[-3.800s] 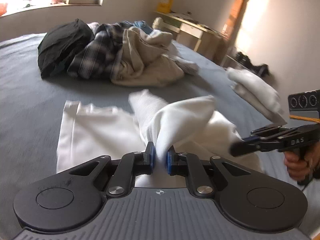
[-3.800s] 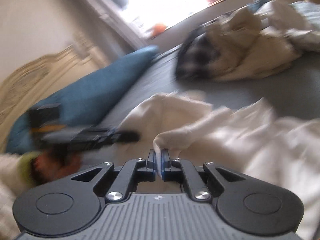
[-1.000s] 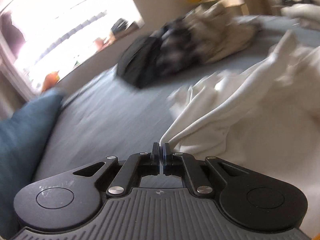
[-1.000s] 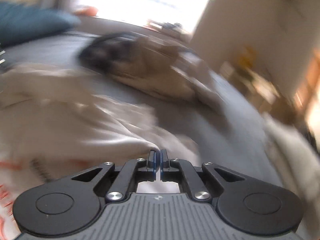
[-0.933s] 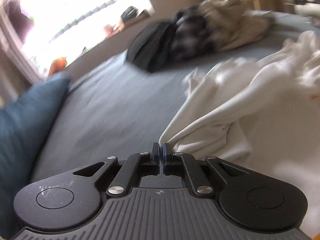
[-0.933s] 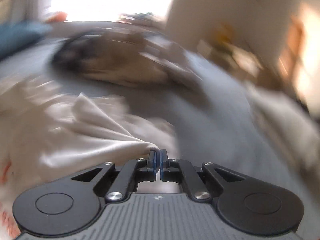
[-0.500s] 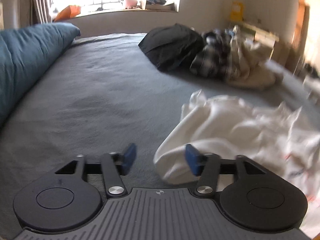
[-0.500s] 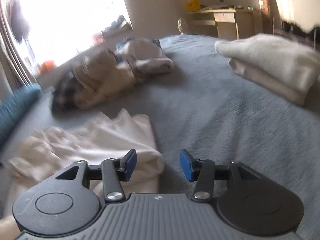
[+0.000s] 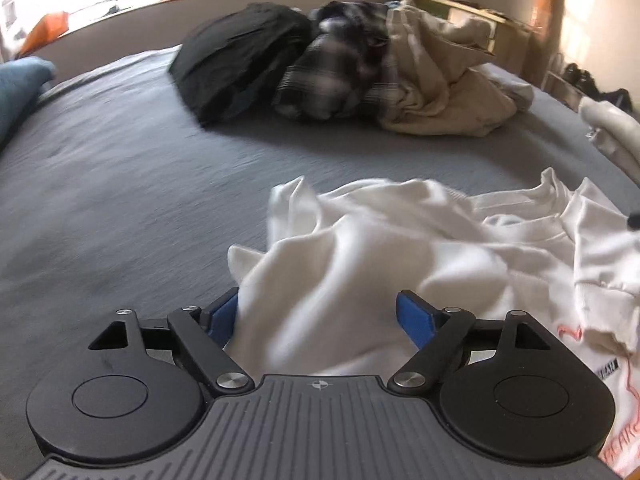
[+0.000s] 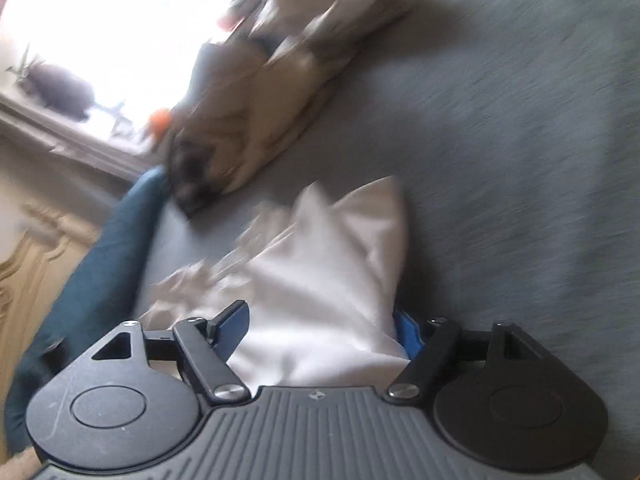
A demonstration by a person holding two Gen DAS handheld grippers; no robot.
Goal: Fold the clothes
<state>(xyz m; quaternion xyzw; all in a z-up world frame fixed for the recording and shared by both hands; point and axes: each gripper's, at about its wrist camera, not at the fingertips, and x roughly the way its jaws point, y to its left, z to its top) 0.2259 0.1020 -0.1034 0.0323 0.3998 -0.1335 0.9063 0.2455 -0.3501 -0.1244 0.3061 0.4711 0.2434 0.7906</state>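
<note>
— Where is the white sweatshirt [image 9: 420, 248] found?

— It is spread in rumpled folds on the grey bedsheet [image 9: 120, 168], its printed front turned up, well apart from the heap of unfolded clothes [image 9: 340, 68] beyond.

— And how are the tongs held?

— The left gripper [image 9: 320, 316] and the right gripper [image 10: 320, 328] are both spread wide, with cloth lying loosely between the blue pads and nothing pinched. A flattening or a fresh grasp would be equally suited.

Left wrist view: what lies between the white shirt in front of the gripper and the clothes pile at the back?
Only bare grey bedsheet separates the white shirt from the clothes pile, seen in the left wrist view.
</note>
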